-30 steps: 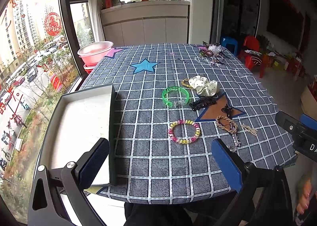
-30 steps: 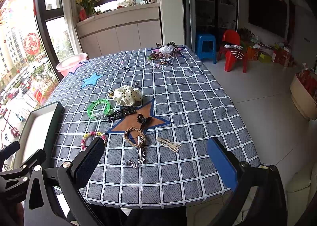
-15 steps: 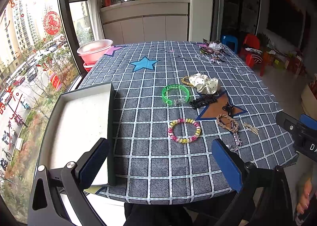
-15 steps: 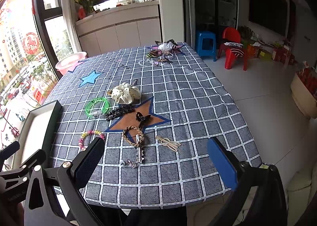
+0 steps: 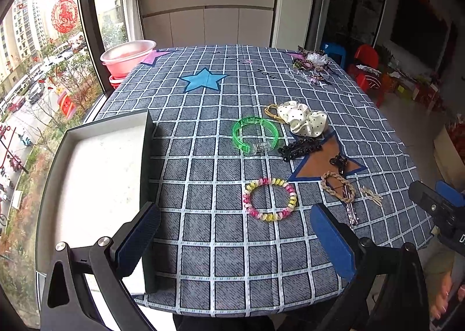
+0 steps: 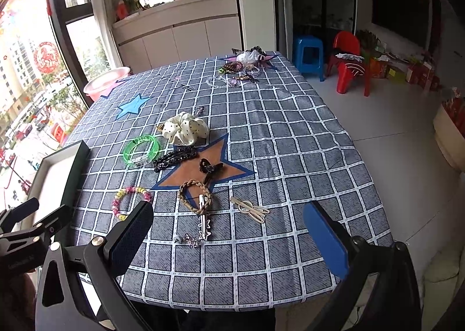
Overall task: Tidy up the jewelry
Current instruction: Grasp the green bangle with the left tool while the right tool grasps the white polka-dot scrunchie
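A grey-checked table carries loose jewelry: a pink-yellow bead bracelet point(image 5: 270, 199) point(image 6: 131, 201), a green bangle point(image 5: 255, 135) point(image 6: 141, 149), a dotted cream scrunchie point(image 5: 303, 121) point(image 6: 185, 128), a black beaded clip point(image 5: 299, 149) point(image 6: 175, 158), a braided tan band point(image 5: 338, 186) point(image 6: 195, 195), a silver star clip point(image 6: 204, 221) and a pale hairpin point(image 6: 250, 209). An open dark box with a white lining point(image 5: 96, 185) point(image 6: 53, 174) lies at the left. My left gripper point(image 5: 235, 239) and right gripper point(image 6: 228, 239) hover open and empty over the near edge.
A second heap of jewelry point(image 5: 312, 66) point(image 6: 245, 65) lies at the table's far right corner. A pink basin point(image 5: 128, 56) stands beyond the far left corner. Blue stool point(image 6: 308, 52) and red chair point(image 6: 350, 61) stand on the floor to the right.
Both grippers have moved slightly forward toward the table; the jewelry sits a little lower and closer in view. Nothing was grasped.
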Tool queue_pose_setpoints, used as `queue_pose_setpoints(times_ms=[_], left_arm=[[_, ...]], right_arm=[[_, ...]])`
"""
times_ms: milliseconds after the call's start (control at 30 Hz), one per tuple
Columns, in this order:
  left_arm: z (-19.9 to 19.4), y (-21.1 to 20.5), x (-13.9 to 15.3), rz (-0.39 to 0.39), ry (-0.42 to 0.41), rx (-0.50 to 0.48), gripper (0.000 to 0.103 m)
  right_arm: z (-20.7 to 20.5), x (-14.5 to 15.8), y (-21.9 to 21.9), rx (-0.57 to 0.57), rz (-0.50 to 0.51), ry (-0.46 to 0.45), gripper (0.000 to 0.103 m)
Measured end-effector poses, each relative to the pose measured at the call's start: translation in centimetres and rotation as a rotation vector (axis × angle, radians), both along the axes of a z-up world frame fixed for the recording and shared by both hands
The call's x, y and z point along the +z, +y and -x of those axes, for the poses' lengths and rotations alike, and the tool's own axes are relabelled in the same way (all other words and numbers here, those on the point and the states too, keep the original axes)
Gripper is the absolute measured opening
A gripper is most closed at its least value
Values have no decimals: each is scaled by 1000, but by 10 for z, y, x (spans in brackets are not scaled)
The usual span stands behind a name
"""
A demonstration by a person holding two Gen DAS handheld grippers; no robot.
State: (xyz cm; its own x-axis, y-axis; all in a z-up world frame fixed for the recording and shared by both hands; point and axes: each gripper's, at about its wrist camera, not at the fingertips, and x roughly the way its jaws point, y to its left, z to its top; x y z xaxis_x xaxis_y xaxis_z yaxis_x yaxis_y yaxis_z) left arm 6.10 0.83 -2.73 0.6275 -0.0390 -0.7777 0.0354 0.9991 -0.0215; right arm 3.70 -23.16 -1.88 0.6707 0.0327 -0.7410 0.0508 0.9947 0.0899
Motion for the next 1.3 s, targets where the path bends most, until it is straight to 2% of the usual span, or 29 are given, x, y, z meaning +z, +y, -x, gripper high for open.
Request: queue_pose_setpoints(times_ms=[133, 233, 467, 633, 667, 833, 867, 900, 933, 1033, 1167, 1233, 1300], left_arm=[[-31, 4, -7, 34, 48, 8, 103], [-57, 6, -14, 28, 73, 24, 103], [-116, 8, -40, -5, 138, 37, 103], [-153, 12, -59, 20, 194, 58, 103], [-160, 12, -62, 17, 204, 59, 99], [-182, 7, -79, -3, 249, 39, 98], [-185, 6, -82, -1, 257, 36, 95], [-188, 6, -85, -3, 265, 35, 88], [-191, 5, -89, -1, 278, 32, 86], [-194, 1, -94, -21, 281, 28, 86], [-196, -6, -95, -36, 270, 2, 86], [-196, -8, -94, -32, 265, -7, 82], [-194, -11, -92, -30, 258, -23, 70]], right_arm=[[-20, -2, 0, 32, -25, 19, 103], [-41, -3, 1, 54, -40, 31, 103], [-106, -17, 7, 101, -94, 99, 103], [-155, -30, 16, 136, -111, 145, 102], [-166, -34, 19, 145, -118, 156, 102], [-208, -54, 35, 194, -103, 205, 101], [-216, -60, 40, 211, -95, 218, 100], [-219, -64, 43, 221, -89, 227, 99], [-223, -69, 47, 230, -80, 239, 98], [-230, -83, 54, 252, -68, 272, 91], [-233, -91, 58, 272, -68, 284, 72], [-231, -91, 61, 275, -54, 275, 64], [-230, -90, 61, 283, -64, 274, 47]])
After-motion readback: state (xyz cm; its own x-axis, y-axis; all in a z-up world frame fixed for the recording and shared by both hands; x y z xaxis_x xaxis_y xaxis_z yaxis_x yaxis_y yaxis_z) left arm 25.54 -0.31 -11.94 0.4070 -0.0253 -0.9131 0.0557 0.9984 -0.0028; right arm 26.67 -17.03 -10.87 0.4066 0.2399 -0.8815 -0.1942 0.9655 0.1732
